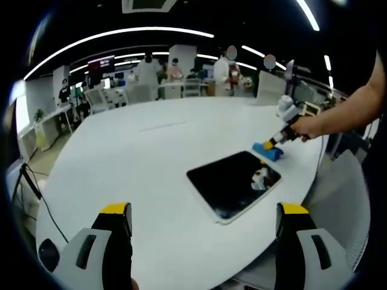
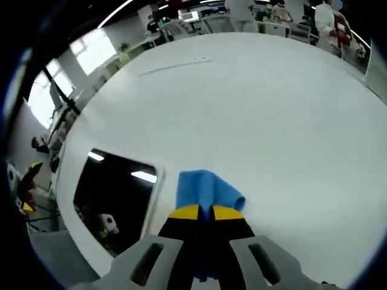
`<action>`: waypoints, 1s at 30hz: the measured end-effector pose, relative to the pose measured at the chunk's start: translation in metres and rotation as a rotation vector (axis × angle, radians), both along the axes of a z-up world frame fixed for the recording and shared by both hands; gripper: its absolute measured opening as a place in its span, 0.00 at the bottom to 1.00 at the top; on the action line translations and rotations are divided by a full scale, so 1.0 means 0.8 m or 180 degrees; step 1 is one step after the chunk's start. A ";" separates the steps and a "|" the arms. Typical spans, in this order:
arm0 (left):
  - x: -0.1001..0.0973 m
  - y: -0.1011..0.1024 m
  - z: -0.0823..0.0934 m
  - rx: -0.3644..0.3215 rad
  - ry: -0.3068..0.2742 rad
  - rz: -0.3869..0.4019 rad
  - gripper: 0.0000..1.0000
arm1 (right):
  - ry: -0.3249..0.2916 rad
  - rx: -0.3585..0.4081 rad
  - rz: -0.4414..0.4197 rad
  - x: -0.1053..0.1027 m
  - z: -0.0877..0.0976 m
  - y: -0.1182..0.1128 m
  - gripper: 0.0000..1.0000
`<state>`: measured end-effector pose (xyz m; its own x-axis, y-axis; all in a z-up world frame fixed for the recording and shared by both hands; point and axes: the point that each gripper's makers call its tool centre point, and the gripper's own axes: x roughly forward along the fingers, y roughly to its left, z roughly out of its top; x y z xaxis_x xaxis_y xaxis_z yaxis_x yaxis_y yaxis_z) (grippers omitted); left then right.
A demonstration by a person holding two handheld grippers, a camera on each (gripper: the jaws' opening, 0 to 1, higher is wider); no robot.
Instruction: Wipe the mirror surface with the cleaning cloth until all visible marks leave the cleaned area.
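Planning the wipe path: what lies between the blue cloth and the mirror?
Only bare white table: in the right gripper view the cloth sits just beside the mirror.

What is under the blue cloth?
The blue cloth, pinched in the right gripper, lies on the white table, just beside the mirror, not on it. The spot of table right beneath the cloth is covered.

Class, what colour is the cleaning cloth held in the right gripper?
The cleaning cloth is bright blue, clearest in the right gripper view, pinched between the right gripper's yellow-tipped jaws.
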<state>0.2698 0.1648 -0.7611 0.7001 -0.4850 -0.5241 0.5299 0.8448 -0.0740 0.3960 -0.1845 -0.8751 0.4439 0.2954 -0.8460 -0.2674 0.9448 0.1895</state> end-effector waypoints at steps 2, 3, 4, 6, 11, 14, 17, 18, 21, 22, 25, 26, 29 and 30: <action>0.002 0.004 0.001 0.0001 -0.0013 0.0011 0.99 | 0.0005 -0.0006 0.0002 0.000 -0.001 0.000 0.01; 0.003 0.005 0.001 -0.0001 -0.0015 0.0016 0.99 | 0.0002 -0.0019 0.0019 0.000 -0.001 0.000 0.01; 0.003 0.006 0.001 -0.0006 -0.0017 0.0030 0.99 | 0.0000 -0.0022 0.0027 0.000 -0.001 0.000 0.01; 0.004 0.006 0.001 -0.0017 -0.0024 0.0036 0.99 | 0.0006 -0.0009 0.0020 0.000 0.000 0.001 0.02; 0.007 -0.001 0.004 -0.0065 -0.0063 0.0013 0.99 | -0.0070 0.0016 0.0010 -0.001 0.013 0.004 0.14; 0.009 -0.003 0.005 -0.0088 -0.0086 0.0002 0.99 | -0.0327 0.0081 0.0073 0.011 0.040 0.006 0.23; 0.011 -0.005 0.006 -0.0113 -0.0107 -0.0023 0.99 | -0.0639 0.0047 0.0124 0.024 0.073 -0.001 0.37; 0.011 -0.006 0.006 -0.0118 -0.0112 -0.0027 0.99 | -0.0668 0.0046 0.0120 0.024 0.080 -0.004 0.39; 0.014 -0.008 0.008 -0.0156 -0.0135 -0.0048 0.99 | -0.0870 0.0008 0.0153 0.026 0.108 -0.013 0.50; 0.015 -0.009 0.009 -0.0166 -0.0141 -0.0060 0.99 | -0.0917 -0.0021 0.0156 0.025 0.113 -0.016 0.54; 0.018 -0.012 0.011 -0.0172 -0.0164 -0.0101 0.99 | -0.1053 -0.0135 0.0223 0.020 0.126 -0.027 0.65; 0.020 -0.013 0.012 -0.0172 -0.0175 -0.0114 0.99 | -0.1058 -0.0154 0.0225 0.017 0.128 -0.030 0.69; 0.022 -0.017 0.017 -0.0176 -0.0199 -0.0121 0.99 | -0.1095 -0.0175 0.0249 0.008 0.134 -0.041 0.77; 0.023 -0.018 0.020 -0.0178 -0.0211 -0.0111 0.99 | -0.1128 -0.0171 0.0250 0.005 0.137 -0.046 0.80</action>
